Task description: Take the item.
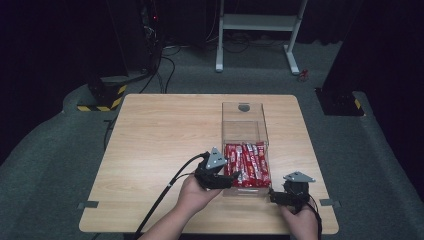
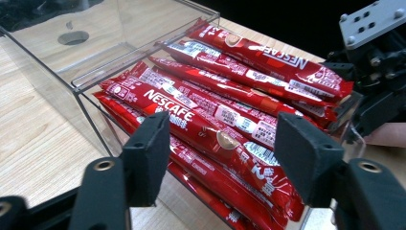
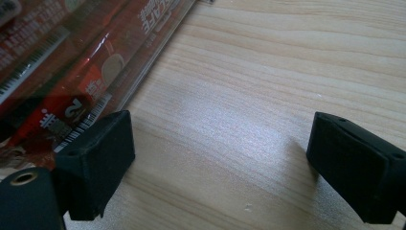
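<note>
A clear acrylic box (image 1: 244, 126) stands right of the table's centre. Its near half holds several red Nescafe sticks (image 1: 248, 169), lying lengthwise. My left gripper (image 1: 230, 179) is at the box's near left corner. In the left gripper view it (image 2: 222, 139) is open, its jaws spread above the top sticks (image 2: 210, 120) with nothing gripped. My right gripper (image 1: 274, 196) rests low by the box's near right corner, also (image 2: 378, 67) visible from the left gripper view. It (image 3: 220, 139) is open over bare wood, with the box wall (image 3: 143, 72) and the sticks (image 3: 62, 91) beside its left finger.
The far half of the box (image 2: 91, 43) is empty and has a round hole (image 1: 244, 107) in its end wall. Bare wooden tabletop (image 1: 160, 145) lies to the left. Beyond the table are a white stand (image 1: 257, 22), a yellow-black striped base (image 1: 102, 97) and cables on dark carpet.
</note>
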Available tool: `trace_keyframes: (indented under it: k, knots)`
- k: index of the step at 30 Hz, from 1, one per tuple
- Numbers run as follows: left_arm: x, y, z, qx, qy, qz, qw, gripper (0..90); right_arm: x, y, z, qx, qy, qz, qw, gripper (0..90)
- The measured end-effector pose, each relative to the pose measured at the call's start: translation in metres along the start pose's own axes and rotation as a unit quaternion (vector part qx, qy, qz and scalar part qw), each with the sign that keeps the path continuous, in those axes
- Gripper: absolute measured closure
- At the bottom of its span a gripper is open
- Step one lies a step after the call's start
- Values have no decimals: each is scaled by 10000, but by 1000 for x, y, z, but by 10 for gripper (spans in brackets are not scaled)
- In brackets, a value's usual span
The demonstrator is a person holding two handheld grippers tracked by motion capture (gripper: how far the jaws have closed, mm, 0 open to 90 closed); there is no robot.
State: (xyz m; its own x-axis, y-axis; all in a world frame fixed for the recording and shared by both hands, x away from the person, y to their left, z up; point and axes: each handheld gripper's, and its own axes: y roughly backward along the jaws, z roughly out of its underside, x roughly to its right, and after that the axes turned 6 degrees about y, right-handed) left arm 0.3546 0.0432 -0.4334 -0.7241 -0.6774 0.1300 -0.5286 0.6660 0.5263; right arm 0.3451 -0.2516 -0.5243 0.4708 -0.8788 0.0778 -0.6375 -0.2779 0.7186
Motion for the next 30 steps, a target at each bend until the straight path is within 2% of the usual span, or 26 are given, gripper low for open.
trace_keyframes:
  k: [5, 11, 16, 20, 27, 30]
  knots:
    - [2, -6, 3, -79, -42, -126, 9999, 466, 0, 0, 0, 0, 0, 0, 10000, 89]
    - [4, -6, 7, -115, -67, -129, 9998, 584, 0, 0, 0, 1, 4, 1, 10000, 89]
    - [5, -4, 12, -78, -59, -140, 9999, 611, 0, 0, 0, 2, 16, -6, 10000, 89]
    - [6, -3, 14, -34, 27, -118, 9999, 636, 0, 0, 0, 3, 18, -7, 10000, 89]
    - [5, -3, 17, 33, 296, 18, 9996, 720, 0, 0, 0, 6, 36, -10, 10000, 89]
    - [4, -2, 18, 27, 324, 30, 9995, 751, 0, 0, 0, 11, 53, -18, 10000, 89]
